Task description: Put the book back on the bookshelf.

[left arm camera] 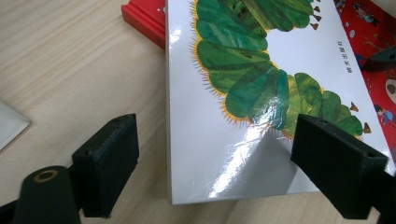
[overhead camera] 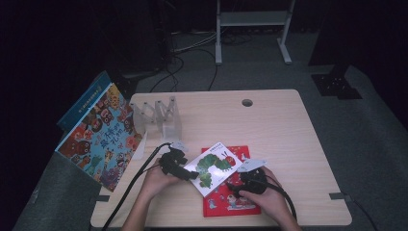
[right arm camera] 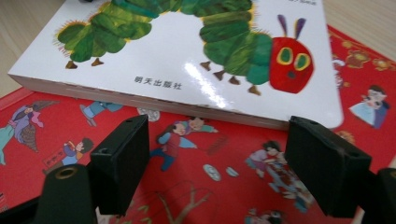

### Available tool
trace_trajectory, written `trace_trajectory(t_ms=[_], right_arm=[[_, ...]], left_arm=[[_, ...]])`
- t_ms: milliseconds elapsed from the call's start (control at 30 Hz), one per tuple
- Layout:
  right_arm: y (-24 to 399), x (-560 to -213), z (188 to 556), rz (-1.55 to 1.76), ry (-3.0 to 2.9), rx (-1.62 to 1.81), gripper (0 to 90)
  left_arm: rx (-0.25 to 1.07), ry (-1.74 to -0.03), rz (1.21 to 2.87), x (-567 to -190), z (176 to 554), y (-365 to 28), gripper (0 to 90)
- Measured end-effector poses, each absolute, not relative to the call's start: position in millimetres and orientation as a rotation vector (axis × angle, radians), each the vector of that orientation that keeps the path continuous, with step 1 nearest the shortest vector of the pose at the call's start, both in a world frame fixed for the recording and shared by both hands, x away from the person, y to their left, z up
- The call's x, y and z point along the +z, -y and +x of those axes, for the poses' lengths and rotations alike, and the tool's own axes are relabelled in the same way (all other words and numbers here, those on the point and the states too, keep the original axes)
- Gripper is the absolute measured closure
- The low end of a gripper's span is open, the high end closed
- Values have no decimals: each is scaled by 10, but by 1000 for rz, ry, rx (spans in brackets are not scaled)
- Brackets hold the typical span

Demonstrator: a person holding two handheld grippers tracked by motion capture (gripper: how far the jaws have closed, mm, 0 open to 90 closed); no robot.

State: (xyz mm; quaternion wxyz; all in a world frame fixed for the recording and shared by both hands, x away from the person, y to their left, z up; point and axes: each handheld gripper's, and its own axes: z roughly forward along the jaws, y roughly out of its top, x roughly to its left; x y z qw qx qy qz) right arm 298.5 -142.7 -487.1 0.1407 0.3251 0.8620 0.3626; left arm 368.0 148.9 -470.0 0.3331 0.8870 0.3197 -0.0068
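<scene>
White, glossy card forms the cover of the caterpillar book, which lies flat on top of the red book near the front edge of the pale wooden worktop. The caterpillar book sits askew on the red book, covering its upper left part and overhanging onto the bare wood at the left.

Left tongs rest at the lower left corner of the caterpillar book. In the left gripper view the jaws stand wide apart: one pad is over the bare worktop just beside the book's edge, the other is over the cover near the caterpillar's tail. The corner of the book lies between the pads, and neither pad presses on it.

Right tongs sit over the red book, just beside the right-hand edge of the caterpillar book. In the right gripper view the jaws are parted, both pads hang over the red cover, and the thick page edge of the caterpillar book runs across just beyond them. Nothing is gripped.

Around the work area: a clear plastic book rack stands at the back left of the worktop, well apart from the two books. A large picture book leans at the worktop's left edge. A round cable hole lies at the far edge.
</scene>
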Motion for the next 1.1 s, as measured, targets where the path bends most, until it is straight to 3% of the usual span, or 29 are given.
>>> trace_trajectory(t_ms=[400,933,1100], right_arm=[[1285,-4941,2933,978,-2436,1087,82],[1171,-4927,2832,974,-2467,1056,54],[1092,-4929,2846,1002,-2464,1031,3]], left_arm=[[-83,-836,2315,-4781,3681,-1413,19],[-100,-811,2317,-4805,3626,-1329,0],[-99,-823,2326,-4797,3621,-1315,0]])
